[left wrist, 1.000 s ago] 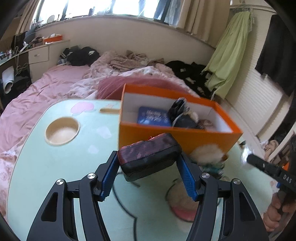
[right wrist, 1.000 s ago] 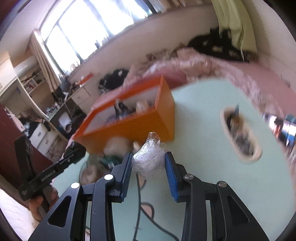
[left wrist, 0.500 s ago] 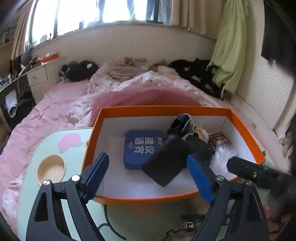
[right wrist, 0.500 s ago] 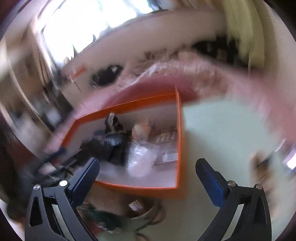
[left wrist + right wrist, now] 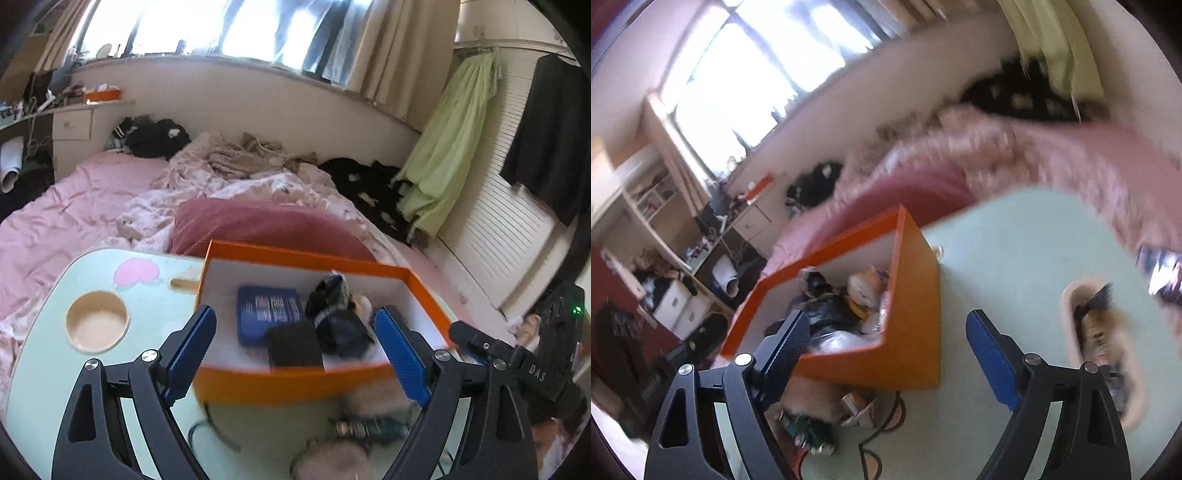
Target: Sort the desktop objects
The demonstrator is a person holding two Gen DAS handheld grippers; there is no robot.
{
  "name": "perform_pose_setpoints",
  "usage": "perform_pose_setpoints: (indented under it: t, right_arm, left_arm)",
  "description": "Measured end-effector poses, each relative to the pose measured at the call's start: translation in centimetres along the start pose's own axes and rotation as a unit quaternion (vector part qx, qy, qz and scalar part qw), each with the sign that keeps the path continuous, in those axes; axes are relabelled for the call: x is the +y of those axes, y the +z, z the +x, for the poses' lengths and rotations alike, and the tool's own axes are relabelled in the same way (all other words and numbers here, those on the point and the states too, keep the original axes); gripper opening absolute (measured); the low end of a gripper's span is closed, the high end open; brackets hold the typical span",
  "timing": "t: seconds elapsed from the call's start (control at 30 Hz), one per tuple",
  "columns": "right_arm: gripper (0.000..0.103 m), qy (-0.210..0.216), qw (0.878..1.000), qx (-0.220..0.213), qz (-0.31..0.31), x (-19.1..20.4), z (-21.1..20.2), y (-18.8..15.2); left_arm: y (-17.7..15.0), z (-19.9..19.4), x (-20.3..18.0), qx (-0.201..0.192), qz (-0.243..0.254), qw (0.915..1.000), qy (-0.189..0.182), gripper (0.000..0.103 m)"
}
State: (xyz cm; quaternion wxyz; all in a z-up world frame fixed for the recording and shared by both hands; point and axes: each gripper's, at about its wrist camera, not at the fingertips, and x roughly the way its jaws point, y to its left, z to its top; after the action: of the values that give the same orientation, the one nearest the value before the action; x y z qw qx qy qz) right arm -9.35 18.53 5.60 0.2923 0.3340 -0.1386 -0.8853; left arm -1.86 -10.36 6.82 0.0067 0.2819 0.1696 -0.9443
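An orange box [image 5: 295, 384] stands on the pale green table [image 5: 44, 347]. Inside lie a blue packet [image 5: 267, 308], a black case [image 5: 293, 347] and a dark bundle [image 5: 340, 328]. My left gripper [image 5: 295, 350] is open and empty, just in front of the box's near wall. The box also shows in the right wrist view [image 5: 912, 347], with a clear plastic wrapper [image 5: 838, 341] and other items in it. My right gripper [image 5: 886, 354] is open and empty, near the box's right corner. The right gripper's body [image 5: 517, 365] shows at the right of the left wrist view.
A fluffy keychain clutter [image 5: 369, 424] lies on the table in front of the box, also in the right wrist view [image 5: 812, 417]. A round cup recess [image 5: 96, 322] is at the table's left. An oval recess [image 5: 1100, 343] holds small items. A pink bed [image 5: 92, 206] lies behind.
Both grippers opened. The left let go of the black case and the right let go of the plastic wrapper; both now lie in the box. Both grippers have pulled back.
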Motion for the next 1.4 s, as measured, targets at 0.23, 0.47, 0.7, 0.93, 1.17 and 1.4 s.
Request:
perform_pose_setpoints:
  t: [0.23,0.47,0.7,0.93,1.17,1.4]
  right_arm:
    - [0.088,-0.064,0.986,0.008,-0.157,4.2,-4.6,-7.5]
    - [0.1,-0.14,0.97,0.004,-0.199,3.7,-3.2,-12.9]
    - [0.102,-0.127,0.972,-0.006,-0.197,3.0,-3.6,-13.2]
    - [0.102,-0.126,0.972,-0.007,-0.197,2.9,-3.6,-13.4]
    - [0.103,-0.124,0.972,-0.01,-0.198,2.9,-3.5,-13.5]
    - [0.102,-0.126,0.972,-0.011,-0.2,3.1,-3.5,-13.3]
  left_arm:
    - [-6.6,-3.2,-1.9,0.086,0.092,0.992,0.007,0.088]
    - [-9.4,-1.5,-2.9,0.131,0.122,0.9837,0.019,0.088]
    - [-10.0,-0.4,-3.1,0.135,0.137,0.98,0.049,0.103]
    - [-10.1,-0.2,-3.1,0.132,0.138,0.9804,0.047,0.103]
    - [-10.1,-0.6,-3.0,0.131,0.139,0.9806,0.045,0.103]
    - [-10.1,-0.8,-3.2,0.131,0.14,0.9805,0.044,0.103]
